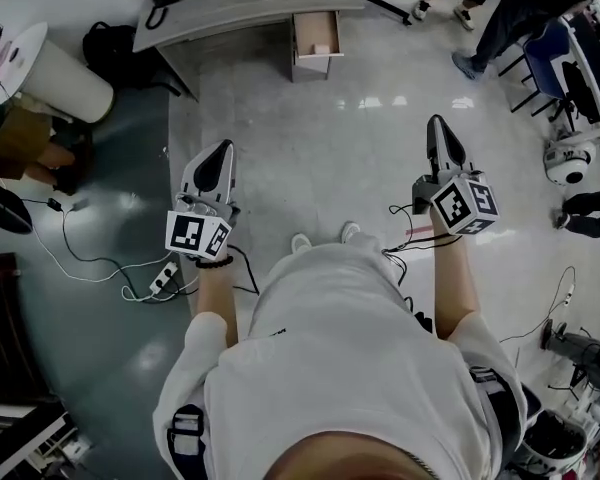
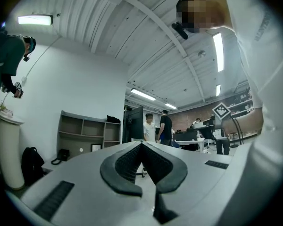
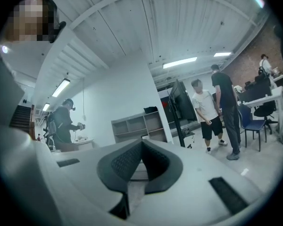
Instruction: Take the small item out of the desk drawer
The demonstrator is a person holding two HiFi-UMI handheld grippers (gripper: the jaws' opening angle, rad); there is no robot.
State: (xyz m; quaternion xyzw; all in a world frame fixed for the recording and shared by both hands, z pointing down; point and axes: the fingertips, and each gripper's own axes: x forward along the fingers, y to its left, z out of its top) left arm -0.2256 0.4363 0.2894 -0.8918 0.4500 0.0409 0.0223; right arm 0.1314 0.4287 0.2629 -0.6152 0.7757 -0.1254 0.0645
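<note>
**A:** What are the two hands doing?

**B:** Each is holding a tool out over the floor (image 1: 320, 168). The left tongs (image 1: 223, 150) are sitting fully closed with nothing between them, and the right tongs (image 1: 436, 124) are doing the same (each tool's own camera is showing its ribbed pads meeting, empty).

**A:** And the drawer?

**B:** The drawer (image 1: 315, 30) is sticking out open from the grey counter (image 1: 230, 13), straight ahead and well apart from the person. A pale shape (image 1: 321, 48) is lying inside. It is likely the small item, though it is showing too small to be sure.

**A:** How far along is this?

**B:** Barely begun, I am judging. The drawer is already open, but walking over, opening the tongs, gripping and lifting out are all waiting.
</note>
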